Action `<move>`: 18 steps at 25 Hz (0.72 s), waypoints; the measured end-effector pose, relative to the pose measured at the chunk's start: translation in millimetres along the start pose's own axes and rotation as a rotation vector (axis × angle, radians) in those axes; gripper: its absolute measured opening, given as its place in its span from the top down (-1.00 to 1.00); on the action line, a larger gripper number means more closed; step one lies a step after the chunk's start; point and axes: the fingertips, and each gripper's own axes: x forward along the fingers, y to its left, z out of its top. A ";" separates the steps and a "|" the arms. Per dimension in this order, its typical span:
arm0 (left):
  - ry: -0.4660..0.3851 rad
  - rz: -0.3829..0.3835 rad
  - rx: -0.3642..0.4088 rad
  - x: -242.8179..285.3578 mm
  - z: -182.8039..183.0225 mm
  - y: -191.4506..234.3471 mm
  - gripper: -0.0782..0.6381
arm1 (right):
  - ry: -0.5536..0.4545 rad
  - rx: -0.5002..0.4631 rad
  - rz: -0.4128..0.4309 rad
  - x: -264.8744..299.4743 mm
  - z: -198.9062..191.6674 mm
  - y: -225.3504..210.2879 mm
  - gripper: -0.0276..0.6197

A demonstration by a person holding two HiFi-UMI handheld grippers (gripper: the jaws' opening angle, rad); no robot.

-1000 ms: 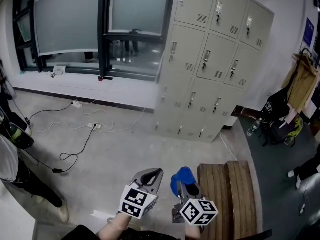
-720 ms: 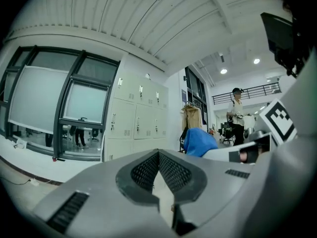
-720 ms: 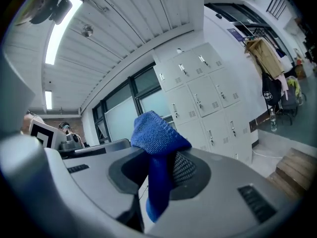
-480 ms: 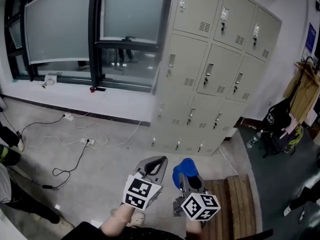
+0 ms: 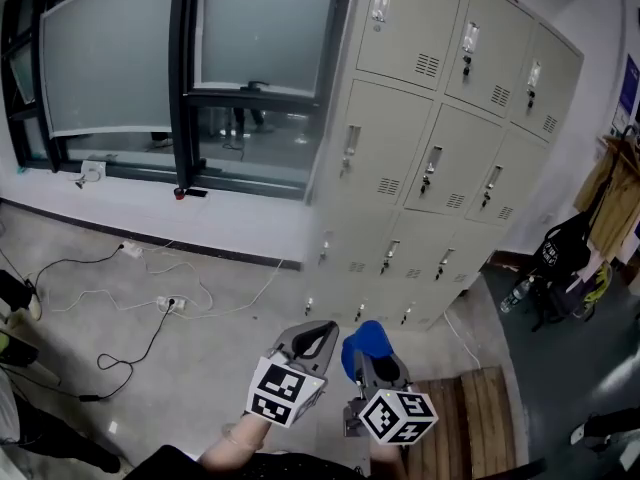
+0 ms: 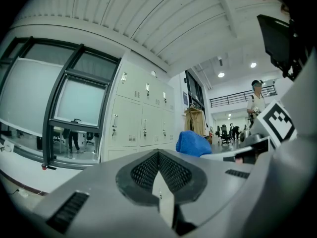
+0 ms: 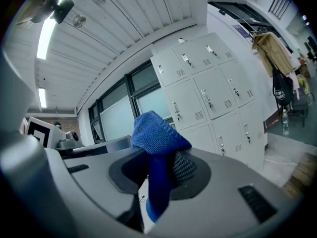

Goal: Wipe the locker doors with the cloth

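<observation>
Cloth, blue, is clamped in the right gripper's jaws, bunched above them so a soft wad leads toward the lockers, which stand well ahead, not yet reached. The left gripper, jaws together and empty, rides just beside it, likely idle.

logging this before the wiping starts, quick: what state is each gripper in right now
Left gripper: closed, nothing between its jaws.
Right gripper: closed on the blue cloth.
</observation>
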 end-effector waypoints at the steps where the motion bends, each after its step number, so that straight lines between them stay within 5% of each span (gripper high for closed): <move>1: 0.002 -0.001 -0.003 4.2 -0.8 6.9 0.76 | 0.003 0.001 0.001 7.4 -0.8 0.7 0.64; 18: 0.044 0.034 -0.031 100.2 -24.9 84.6 0.76 | 0.048 0.002 0.011 115.8 4.9 -56.8 0.64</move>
